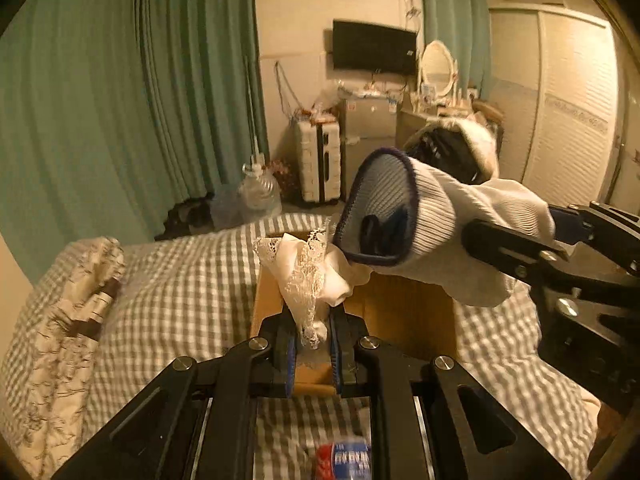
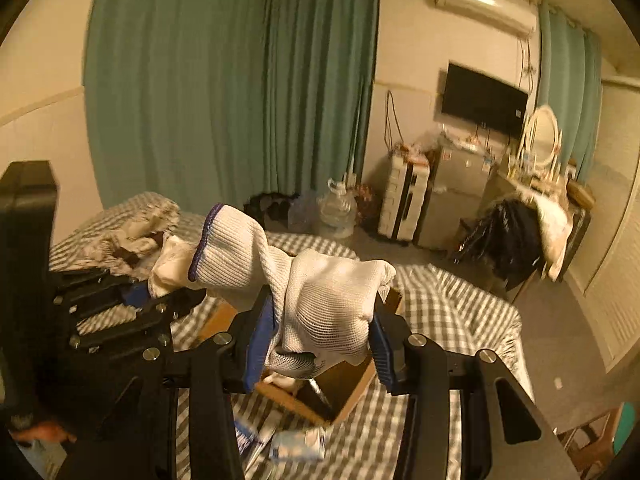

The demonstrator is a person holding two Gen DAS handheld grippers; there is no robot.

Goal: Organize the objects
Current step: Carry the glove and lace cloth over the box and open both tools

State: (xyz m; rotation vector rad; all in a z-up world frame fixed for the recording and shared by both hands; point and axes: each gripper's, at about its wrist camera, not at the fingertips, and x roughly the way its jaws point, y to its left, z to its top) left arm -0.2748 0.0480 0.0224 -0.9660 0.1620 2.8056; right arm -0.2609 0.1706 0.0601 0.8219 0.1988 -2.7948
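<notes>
Both loads hang right over the open brown cardboard box [image 1: 404,312] on the grey-checked bedspread [image 1: 180,280]. The white knitted work glove with a dark blue cuff [image 2: 320,300] is pinched across its palm by the right gripper [image 2: 320,344], jaws partly apart around the bunched knit, its long axis running cuff up-left. The left gripper [image 1: 313,344], squeezed fully closed, clamps the cream lace-trimmed cloth [image 1: 308,280] just beside it. Straight down looks like the drop, and neither hand seems nearer.
</notes>
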